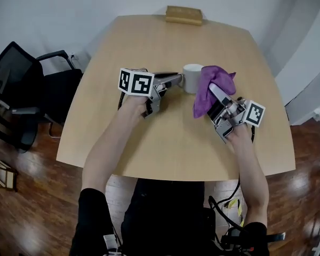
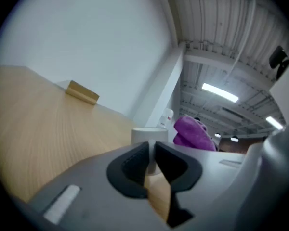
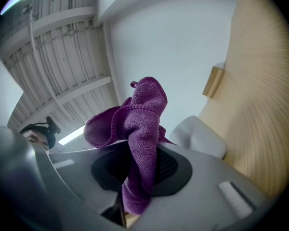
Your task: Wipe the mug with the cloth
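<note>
Table (image 1: 165, 148): pale wood, matt, with fine grain running under your hands. Mug (image 1: 192, 78): white, smooth, softly sheened, ceramic by its look. Cloth (image 3: 139, 124): purple fabric with a rough looped pile and a stitched hem. Your left gripper (image 2: 151, 160) and right gripper (image 3: 135, 170): smooth matt grey plastic shells; black pads (image 3: 169, 165), finely dotted. Far block (image 1: 184, 15): light wood. Floor (image 1: 21, 196): dark, glossy boards.

This looks like an office meeting room. A large light wooden table (image 1: 149, 153) stands on a dark wooden floor (image 1: 26, 207), with a black office chair (image 1: 21, 84) beside it, plain white walls (image 1: 69, 9) and long ceiling lamps (image 2: 220, 92).
</note>
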Available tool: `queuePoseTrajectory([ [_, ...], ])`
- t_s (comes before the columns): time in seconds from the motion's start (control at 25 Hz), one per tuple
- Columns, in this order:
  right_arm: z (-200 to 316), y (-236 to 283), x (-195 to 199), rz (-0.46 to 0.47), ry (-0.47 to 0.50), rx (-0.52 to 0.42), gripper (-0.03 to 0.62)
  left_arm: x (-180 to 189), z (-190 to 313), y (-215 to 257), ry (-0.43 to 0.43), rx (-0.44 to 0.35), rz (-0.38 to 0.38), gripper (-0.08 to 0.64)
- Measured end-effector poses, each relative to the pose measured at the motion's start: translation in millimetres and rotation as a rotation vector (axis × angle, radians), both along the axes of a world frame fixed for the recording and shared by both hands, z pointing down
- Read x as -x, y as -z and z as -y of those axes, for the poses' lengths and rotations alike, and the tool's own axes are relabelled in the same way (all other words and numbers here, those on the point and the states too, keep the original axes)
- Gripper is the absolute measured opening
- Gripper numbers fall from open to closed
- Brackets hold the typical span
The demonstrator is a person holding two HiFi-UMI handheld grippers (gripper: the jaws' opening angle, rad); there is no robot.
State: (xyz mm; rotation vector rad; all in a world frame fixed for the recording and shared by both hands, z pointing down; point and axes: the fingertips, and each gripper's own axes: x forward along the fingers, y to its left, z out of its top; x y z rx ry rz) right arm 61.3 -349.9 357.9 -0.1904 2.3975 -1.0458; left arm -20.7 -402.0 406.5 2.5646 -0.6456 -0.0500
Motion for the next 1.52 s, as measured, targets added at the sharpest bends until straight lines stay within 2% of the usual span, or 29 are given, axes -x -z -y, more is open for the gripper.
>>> queuePoseTrajectory([
  [0.08, -7.5, 2.6, 4.7, -0.052, -0.002, -0.055, 0.077, -4.2, -15.9, 1.7, -0.031, 0.054, -0.06, 0.067],
  [0.2, -12.9, 4.7, 6.0, -0.144, -0.039, -0.132, 0.077, -7.5, -31.7, 3.0, -0.058, 0.089, -0.097, 0.067],
  [0.32, -13.6, 8.1, 1.2, -0.242, -0.123, -0.203, 0.076, -9.6, -46.0, 3.0, -0.082, 0.098, -0.112, 0.067],
  [0.4, -11.9, 13.0, -2.2, -0.309, -0.19, -0.257, 0.075, -9.8, -50.2, 2.1, -0.089, 0.078, -0.087, 0.067],
  [0.6, -9.5, 16.7, -3.3, -0.451, -0.28, -0.322, 0.075, -10.3, -53.1, 0.8, -0.065, -0.046, 0.074, 0.066],
  [0.72, -9.9, 17.5, -6.6, -0.498, -0.32, -0.345, 0.075, -17.2, -66.9, -4.3, -0.104, -0.153, 0.227, 0.064],
  [0.84, -7.8, 16.4, -10.9, -0.485, -0.343, -0.329, 0.075, -20.7, -77.8, -13.5, -0.137, -0.253, 0.357, 0.064],
  [0.96, -8.7, 18.4, -11.5, -0.456, -0.345, -0.317, 0.075, -16.8, -74.0, -23.2, -0.112, -0.331, 0.471, 0.074],
  [1.08, -12.0, 22.9, -8.5, -0.429, -0.331, -0.318, 0.075, -16.6, -63.7, -35.8, -0.098, -0.37, 0.58, 0.127],
  [1.12, -12.5, 23.6, -7.3, -0.426, -0.326, -0.318, 0.075, -18.3, -61.4, -37.5, -0.104, -0.372, 0.595, 0.124],
  [1.16, -12.6, 23.8, -6.2, -0.427, -0.319, -0.319, 0.076, -20.2, -59.9, -38.3, -0.114, -0.368, 0.598, 0.082],
  [1.24, -12.6, 23.8, -4.2, -0.442, -0.313, -0.328, 0.075, -23.2, -59.2, -36.0, -0.139, -0.337, 0.567, 0.075],
  [1.28, -12.9, 24.2, -3.7, -0.457, -0.315, -0.339, 0.075, -24.6, -60.0, -31.0, -0.154, -0.309, 0.518, 0.075],
  [1.32, -13.8, 24.9, -3.5, -0.475, -0.32, -0.352, 0.075, -26.4, -61.6, -22.4, -0.17, -0.269, 0.433, 0.074],
  [1.44, -24.4, 27.5, -6.9, -0.528, -0.338, -0.408, 0.075, -34.8, -72.4, 12.0, -0.219, -0.096, 0.051, 0.062],
  [1.48, -30.2, 28.4, -8.6, -0.546, -0.345, -0.431, 0.075, -37.3, -76.5, 20.1, -0.226, -0.052, -0.05, 0.055],
  [1.52, -35.5, 29.5, -8.8, -0.566, -0.353, -0.456, 0.076, -38.4, -79.4, 25.7, -0.228, -0.024, -0.119, 0.049],
])
